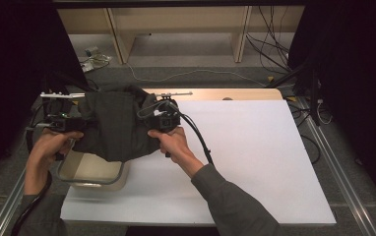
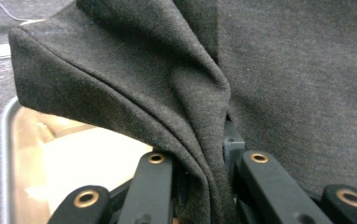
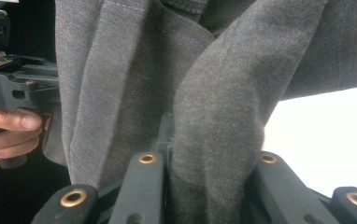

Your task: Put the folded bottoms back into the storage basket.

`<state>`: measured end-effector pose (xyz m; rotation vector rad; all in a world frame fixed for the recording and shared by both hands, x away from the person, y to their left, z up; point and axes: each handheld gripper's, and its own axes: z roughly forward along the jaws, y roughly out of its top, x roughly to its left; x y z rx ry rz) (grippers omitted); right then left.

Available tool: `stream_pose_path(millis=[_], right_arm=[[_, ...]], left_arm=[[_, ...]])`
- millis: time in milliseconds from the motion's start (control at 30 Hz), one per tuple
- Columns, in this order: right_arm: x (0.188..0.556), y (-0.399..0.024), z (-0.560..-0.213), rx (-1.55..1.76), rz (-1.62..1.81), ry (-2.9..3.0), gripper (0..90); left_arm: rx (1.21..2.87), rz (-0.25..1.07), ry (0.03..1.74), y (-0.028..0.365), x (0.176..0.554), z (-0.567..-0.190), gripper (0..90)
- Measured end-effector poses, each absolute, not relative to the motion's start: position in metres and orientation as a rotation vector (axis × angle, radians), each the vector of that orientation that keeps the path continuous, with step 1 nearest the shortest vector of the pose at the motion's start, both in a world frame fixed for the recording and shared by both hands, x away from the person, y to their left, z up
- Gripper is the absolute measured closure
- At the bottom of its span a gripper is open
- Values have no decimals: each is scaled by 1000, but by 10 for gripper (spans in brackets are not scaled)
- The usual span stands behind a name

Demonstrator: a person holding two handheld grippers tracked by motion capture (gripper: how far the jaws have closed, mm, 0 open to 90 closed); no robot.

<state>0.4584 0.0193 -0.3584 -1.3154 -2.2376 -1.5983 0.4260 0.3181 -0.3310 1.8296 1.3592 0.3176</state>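
Observation:
A dark grey garment (image 1: 114,123) hangs stretched between my two grippers, above the left part of the table. My left gripper (image 1: 65,122) is shut on its left edge; in the left gripper view a hemmed fold of the garment (image 2: 176,93) runs down between the black jaws. My right gripper (image 1: 162,118) is shut on the right edge, and a thick fold of the garment (image 3: 214,121) sits pinched between its jaws. The cloth's lower part drapes over a metal-rimmed bin.
A beige bin with a metal rim (image 1: 90,183) stands at the table's left front, under the cloth; its rim (image 2: 6,154) shows below the fabric. A white board (image 1: 255,157) covers the table. Cables and wooden shelving lie beyond the far edge.

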Motion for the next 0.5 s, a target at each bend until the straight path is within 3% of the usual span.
stream_pose_path(millis=[500], right_arm=[[454,61,-366,-1297,-1571,-2254,752]], left_arm=[[1797,363,1450,347,424,-338,790]])
